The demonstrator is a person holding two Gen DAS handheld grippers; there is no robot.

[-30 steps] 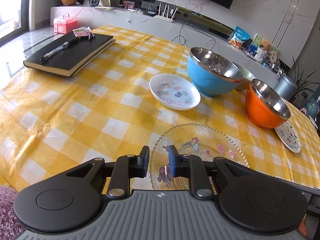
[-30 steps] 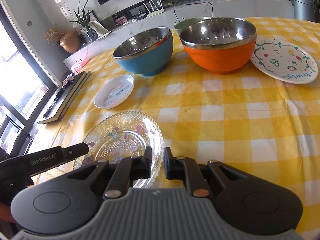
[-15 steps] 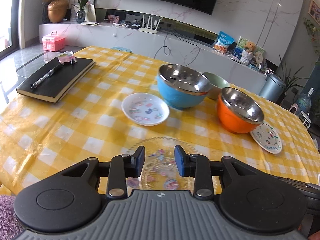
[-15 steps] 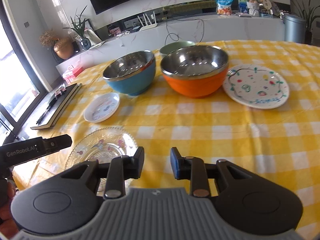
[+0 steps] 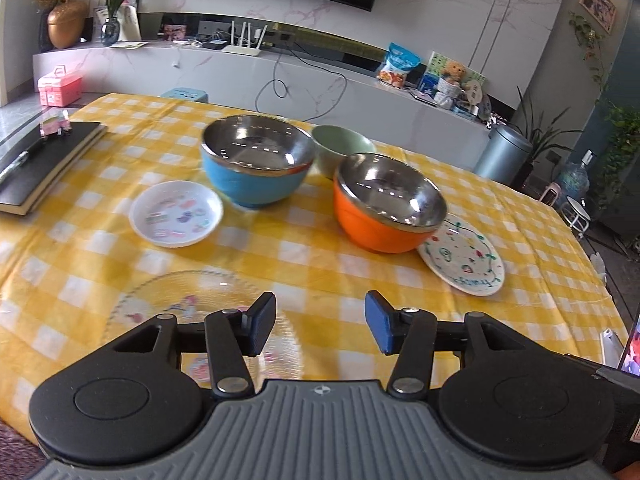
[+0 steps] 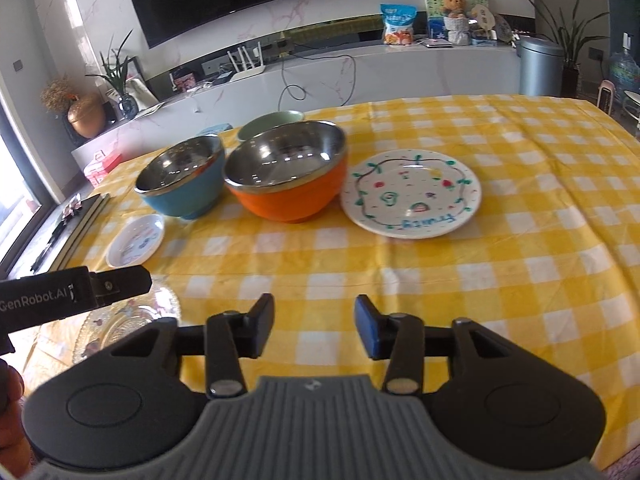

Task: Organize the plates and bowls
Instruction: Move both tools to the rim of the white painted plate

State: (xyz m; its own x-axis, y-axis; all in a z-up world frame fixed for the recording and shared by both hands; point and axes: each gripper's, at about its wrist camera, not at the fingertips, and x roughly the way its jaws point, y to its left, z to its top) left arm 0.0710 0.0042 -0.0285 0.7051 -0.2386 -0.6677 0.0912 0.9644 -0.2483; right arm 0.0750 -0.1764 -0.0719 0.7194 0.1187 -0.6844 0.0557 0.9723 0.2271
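Both claws have drawn back and up from the clear pressed-glass plate with cartoon figures (image 5: 172,312), which lay right under their tips a second ago and now rests flat at the near left of the yellow-and-white checked counter (image 5: 304,256). The left claw (image 5: 320,328) has just been opening its jaws and stands released, with nothing between its blue pads. The right claw (image 6: 315,326) has likewise just been opening and is released and empty; the glass plate sits to its left, under the left claw's black arm.

Farther back, a small white saucer with coloured stickers (image 5: 176,213) lies left of a blue steel-lined bowl (image 5: 256,166). An orange steel-lined bowl (image 5: 386,204) stands to the right of the blue one, close beside it, and a pale green bowl (image 5: 342,146) sits behind and between the two. A white round plate painted with a green vine and small fruits (image 6: 412,194) lies just right of the orange bowl; from the left wrist view the bowl overlaps the plate's edge. A black notebook with a pen on it (image 5: 40,164) rests at the far left edge.
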